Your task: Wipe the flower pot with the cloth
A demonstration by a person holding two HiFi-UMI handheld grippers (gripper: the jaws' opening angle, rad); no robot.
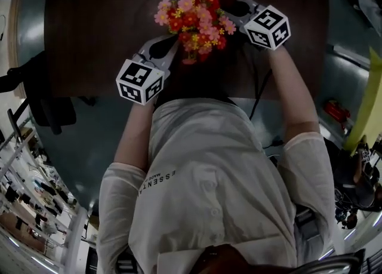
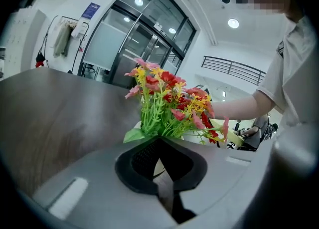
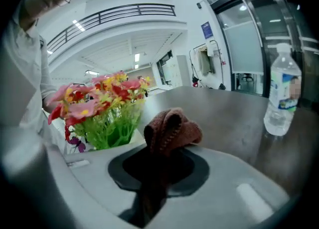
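At the flower pot (image 2: 192, 136), mid-bench (image 1: 89, 28): left gripper (image 2: 159, 140) was clenched, seemingly on the pot's rim, with a pale sliver showing between its pads (image 2: 143, 159). Right gripper (image 3: 167, 148) was clamped on the bunched brown cloth (image 3: 172, 130), near the pot and apparently short of it.

Risks: a hard push with the cloth could tip the pot or twist it out of that thin rim hold. The overhanging flowers (image 1: 194, 19) could snag the cloth.

Water bottle (image 3: 280, 93) stood well apart from the pot on the right gripper's side. Only the flowers crowded the approach.
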